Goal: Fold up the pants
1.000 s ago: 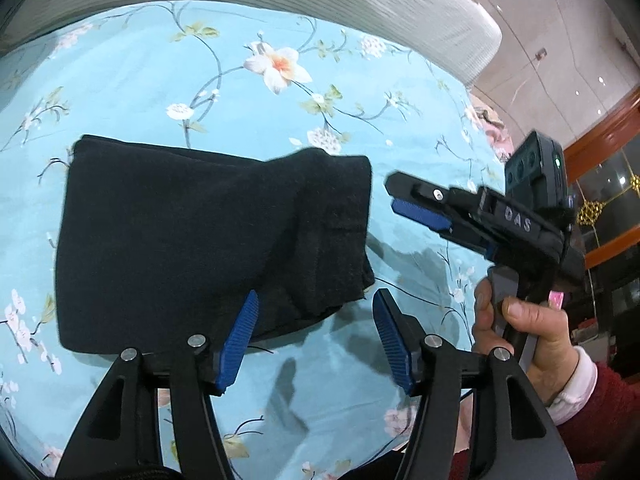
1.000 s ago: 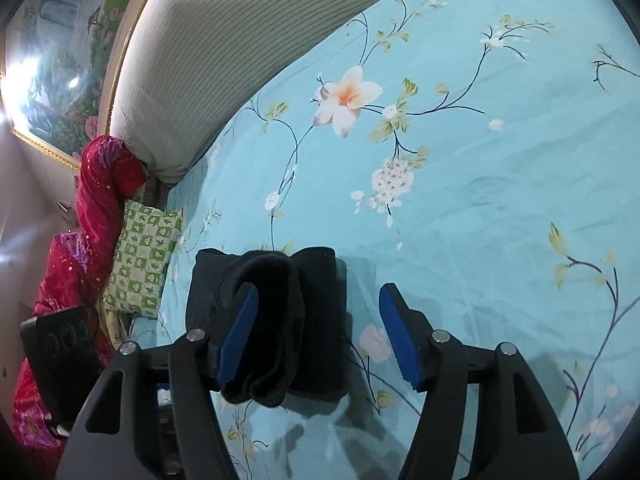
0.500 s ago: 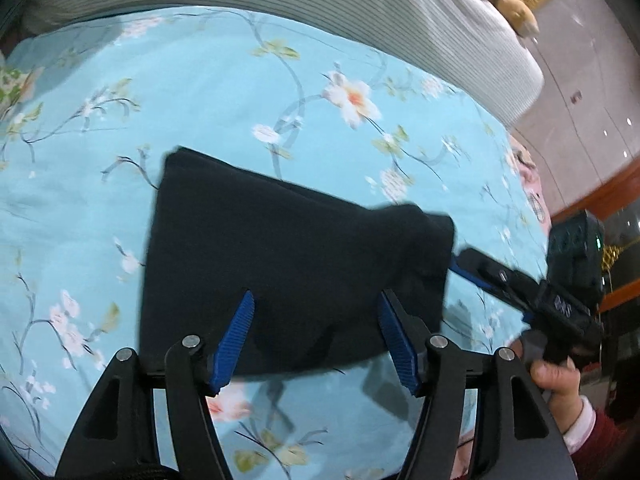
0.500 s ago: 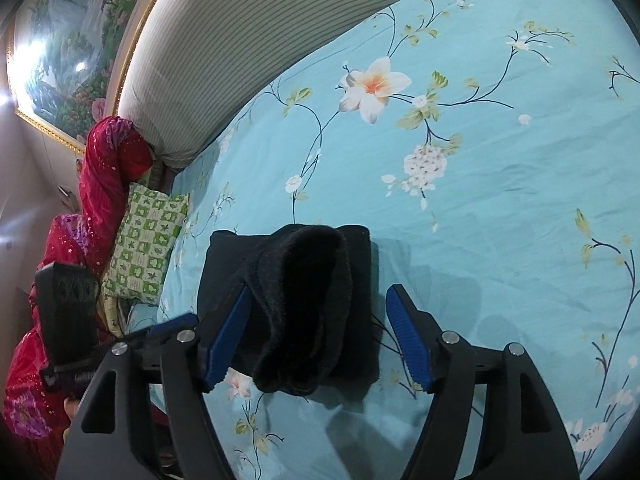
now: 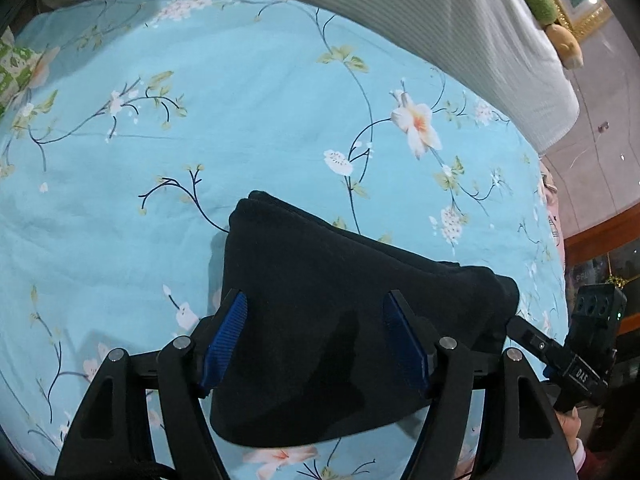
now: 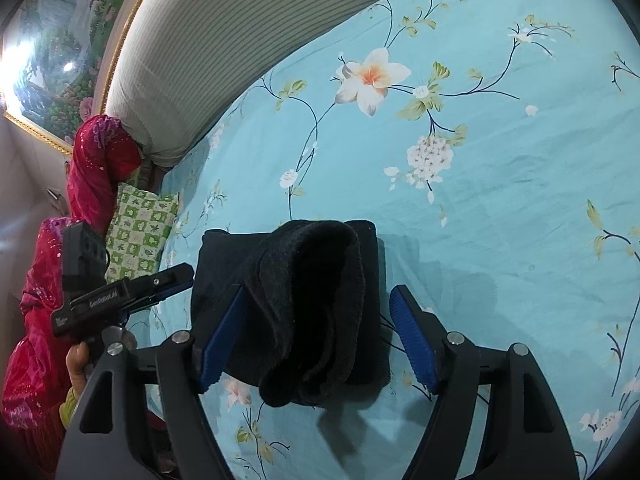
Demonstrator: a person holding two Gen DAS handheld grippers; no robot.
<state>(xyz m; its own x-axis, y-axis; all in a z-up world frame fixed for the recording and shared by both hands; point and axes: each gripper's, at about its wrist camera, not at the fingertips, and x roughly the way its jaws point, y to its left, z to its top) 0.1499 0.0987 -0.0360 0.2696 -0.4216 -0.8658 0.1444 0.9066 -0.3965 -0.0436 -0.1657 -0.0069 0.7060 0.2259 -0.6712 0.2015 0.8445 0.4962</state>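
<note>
The black pants [image 5: 340,312] lie folded into a thick bundle on the light blue floral bedsheet [image 5: 240,140]. My left gripper [image 5: 316,338] is open, its blue pads on either side of the bundle's near edge, empty. My right gripper [image 6: 316,336] is open too, straddling the bundle's rolled end [image 6: 308,312] from the other side. In the right wrist view the left gripper [image 6: 176,280] points at the bundle's left side. In the left wrist view the right gripper [image 5: 536,346] sits at the bundle's right corner.
A grey striped bolster [image 5: 440,20] runs along the far side of the bed. A green checked cushion [image 6: 140,228] and a red sequinned cloth [image 6: 96,168] lie at the bed's left end. A framed painting [image 6: 60,40] hangs behind. A tiled floor [image 5: 600,100] lies beyond the right edge.
Both grippers have moved in closer to the folded pants, so each now has the bundle between its open fingers. The pants have not visibly shifted on the sheet.
</note>
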